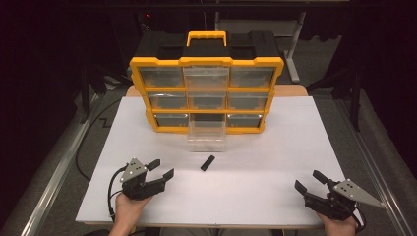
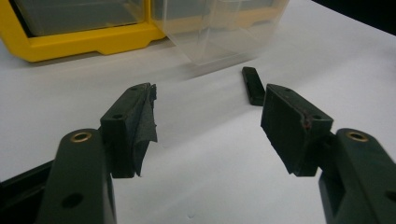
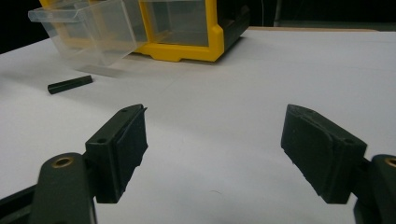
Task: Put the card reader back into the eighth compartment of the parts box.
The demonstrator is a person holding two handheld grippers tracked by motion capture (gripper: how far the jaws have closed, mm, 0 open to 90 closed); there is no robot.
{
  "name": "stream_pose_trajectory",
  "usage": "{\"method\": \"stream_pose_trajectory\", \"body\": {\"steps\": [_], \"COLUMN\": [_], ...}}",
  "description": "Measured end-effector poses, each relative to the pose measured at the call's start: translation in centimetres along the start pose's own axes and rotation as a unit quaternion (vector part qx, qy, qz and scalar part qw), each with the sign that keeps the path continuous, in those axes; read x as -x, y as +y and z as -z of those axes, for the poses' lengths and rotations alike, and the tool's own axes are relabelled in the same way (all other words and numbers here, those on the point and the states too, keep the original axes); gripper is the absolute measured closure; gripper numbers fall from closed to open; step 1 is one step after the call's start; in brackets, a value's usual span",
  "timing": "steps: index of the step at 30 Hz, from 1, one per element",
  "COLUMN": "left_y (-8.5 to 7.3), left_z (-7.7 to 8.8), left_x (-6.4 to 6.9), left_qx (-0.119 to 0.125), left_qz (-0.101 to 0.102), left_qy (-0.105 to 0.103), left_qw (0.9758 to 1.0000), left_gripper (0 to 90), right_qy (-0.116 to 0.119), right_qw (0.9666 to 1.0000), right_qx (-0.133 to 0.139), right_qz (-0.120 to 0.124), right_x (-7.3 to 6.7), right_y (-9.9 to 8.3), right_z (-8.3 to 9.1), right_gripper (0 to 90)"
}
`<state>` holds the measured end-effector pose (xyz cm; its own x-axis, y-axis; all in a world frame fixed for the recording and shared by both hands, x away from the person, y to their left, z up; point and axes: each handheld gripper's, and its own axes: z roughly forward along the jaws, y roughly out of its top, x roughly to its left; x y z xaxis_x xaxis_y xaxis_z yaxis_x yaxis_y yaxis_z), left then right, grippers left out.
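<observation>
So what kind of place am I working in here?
Likely a lab or workshop test bench: a white table in a dark room, a yellow parts organizer with clear drawers, and metal frame legs behind it.

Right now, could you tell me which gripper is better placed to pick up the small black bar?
Probably the left gripper: its open fingers already point at the black bar, which lies close ahead. The right gripper sits farther off.
</observation>
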<state>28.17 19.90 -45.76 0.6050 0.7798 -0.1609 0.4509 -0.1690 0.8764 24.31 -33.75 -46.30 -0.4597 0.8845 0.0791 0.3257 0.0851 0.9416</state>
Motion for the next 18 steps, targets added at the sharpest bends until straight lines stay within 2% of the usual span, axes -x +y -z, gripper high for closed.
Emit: {"method": "stream_pose_trajectory", "body": {"steps": [18], "left_y": [1.4], "left_z": [-2.2], "left_x": [1.2], "left_qx": [-0.007], "left_qz": [-0.009], "left_qy": [-0.024], "left_qw": [0.9996], "left_gripper": [36.1], "right_qy": [0.001], "right_qw": [1.0000], "right_qx": [0.000], "right_qz": [-0.002], "right_x": [0.0], "right_y": [0.0], "right_z": [0.0], "right_gripper": [22.6]}}
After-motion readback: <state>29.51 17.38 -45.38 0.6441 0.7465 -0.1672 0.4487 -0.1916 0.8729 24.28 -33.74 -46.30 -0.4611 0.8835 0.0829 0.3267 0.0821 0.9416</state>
